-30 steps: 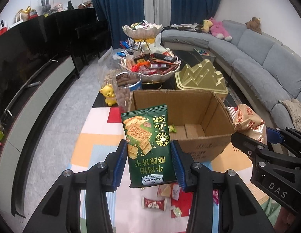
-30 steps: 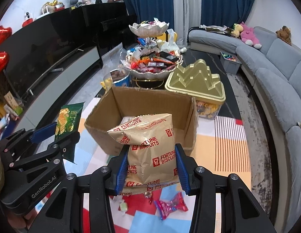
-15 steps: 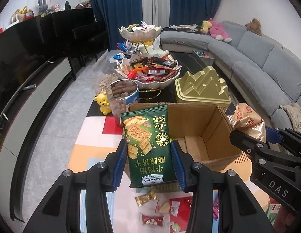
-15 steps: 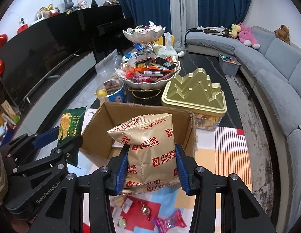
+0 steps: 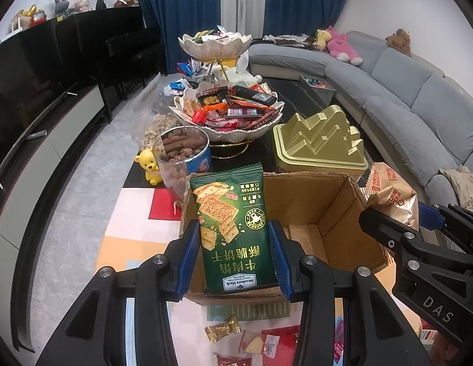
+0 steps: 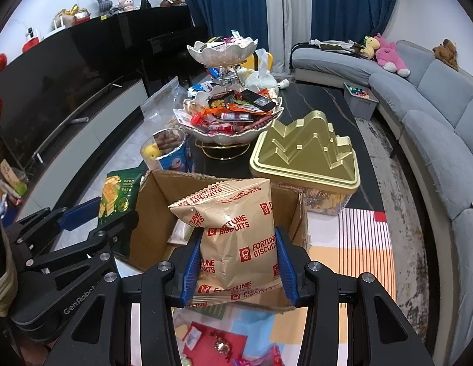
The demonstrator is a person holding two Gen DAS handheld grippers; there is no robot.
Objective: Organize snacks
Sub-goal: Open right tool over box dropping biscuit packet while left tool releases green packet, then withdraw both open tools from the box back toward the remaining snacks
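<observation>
The green cracker packet [image 5: 233, 231] is being clamped by the left hand-held gripper [image 5: 233, 259], and the Fortune Biscuits bag [image 6: 236, 241] by the right hand-held gripper [image 6: 236, 262]. Both have been carried forward over the cardboard box [image 5: 327, 213]; release is judged imminent.

A: Both wrist views evenly lit, soft indoor light, no hard shadows.
B: Glare?
A: Mild sheen on the gold tin lid [image 6: 306, 155] and the green cracker packet [image 5: 233, 235]. TV screen [image 5: 26, 91] stays dark.
B: Distortion?
A: Heavy fisheye; black vignette corners, sofa [image 6: 434, 128] bends. Centre sharp, rims slightly soft.
</observation>
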